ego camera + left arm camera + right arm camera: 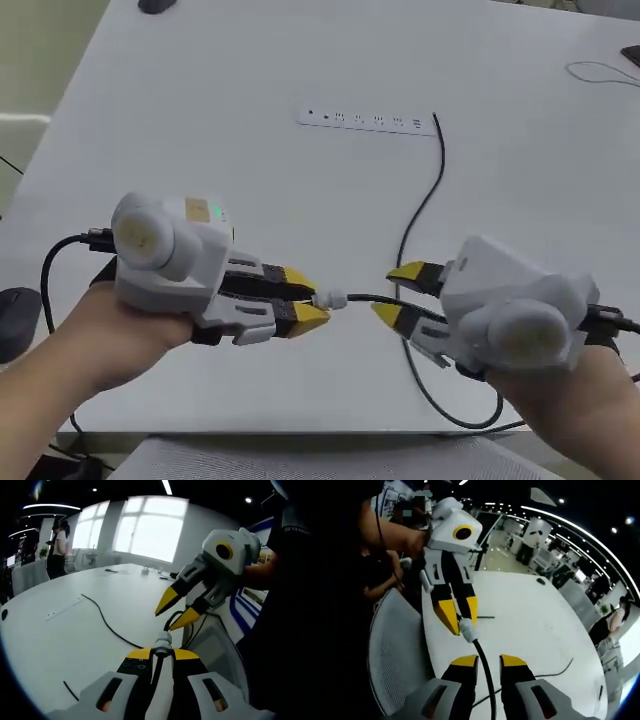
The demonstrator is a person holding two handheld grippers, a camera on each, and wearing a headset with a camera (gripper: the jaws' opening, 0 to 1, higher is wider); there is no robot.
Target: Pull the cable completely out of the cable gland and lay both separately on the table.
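A small white cable gland (pixel 331 299) is held just above the table's near edge, with my left gripper (pixel 310 297) shut on it. In the left gripper view the gland (pixel 161 644) sticks out between the yellow tips. A black cable (pixel 365 299) leaves the gland and runs right, passing between the spread jaws of my right gripper (pixel 396 294), which stands open around it without pinching. The right gripper view has the cable (pixel 487 680) running down the gap to the gland (pixel 467 629) in the left gripper (pixel 460 617).
A white power strip (pixel 370 121) lies at mid-table, its black cord (pixel 420 210) trailing toward the near edge. A dark mouse (pixel 15 320) sits at the left edge. A grey mesh chair (pixel 395 660) is below the table edge. A person (pixel 60 540) stands far off.
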